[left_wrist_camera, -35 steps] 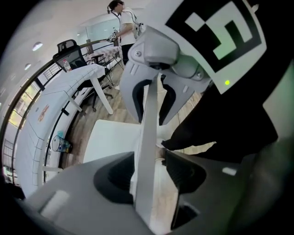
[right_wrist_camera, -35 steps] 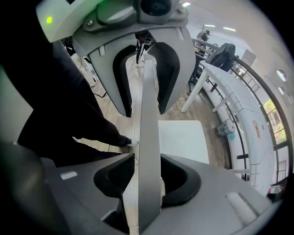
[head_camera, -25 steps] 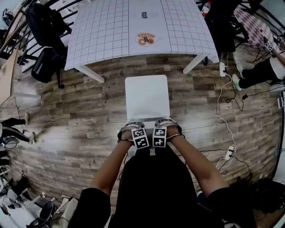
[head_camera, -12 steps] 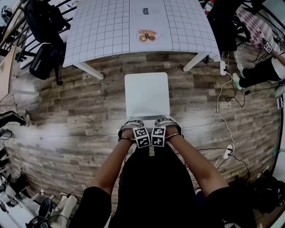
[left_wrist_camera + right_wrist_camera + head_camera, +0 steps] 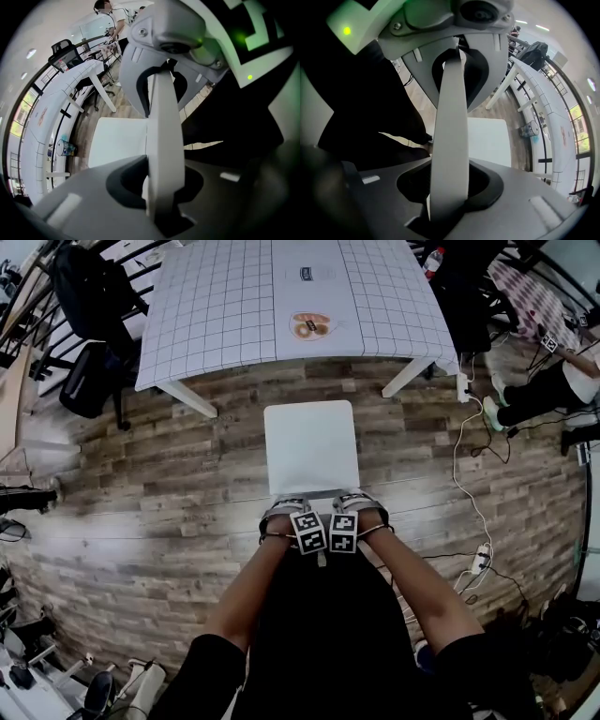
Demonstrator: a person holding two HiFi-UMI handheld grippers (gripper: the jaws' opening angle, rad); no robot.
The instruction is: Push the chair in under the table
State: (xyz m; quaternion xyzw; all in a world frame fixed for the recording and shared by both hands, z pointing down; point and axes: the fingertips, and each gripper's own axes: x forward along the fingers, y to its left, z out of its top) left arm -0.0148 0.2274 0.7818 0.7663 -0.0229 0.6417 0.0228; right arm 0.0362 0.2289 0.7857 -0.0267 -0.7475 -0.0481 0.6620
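A white chair [image 5: 311,446] stands on the wood floor just before the white gridded table [image 5: 234,315], its seat outside the table's edge. Both grippers point down onto the top of its backrest, side by side. My left gripper [image 5: 284,512] has just been closing, and the white backrest edge [image 5: 161,117] now sits clamped between its jaws. My right gripper [image 5: 354,508] has also been closing but stands wider. The backrest edge [image 5: 449,140] runs between its jaws without a firm press. The seat [image 5: 117,140] shows beyond the edge.
A plate of food [image 5: 309,326] lies on the table. Black office chairs [image 5: 94,324] stand at the left. A white cable and power strip [image 5: 483,559] trail over the floor on the right, near a seated person's legs [image 5: 534,395].
Both grippers stay on the backrest's top and the chair stands in the same spot before the table. Only the head camera's framing has shifted a little.
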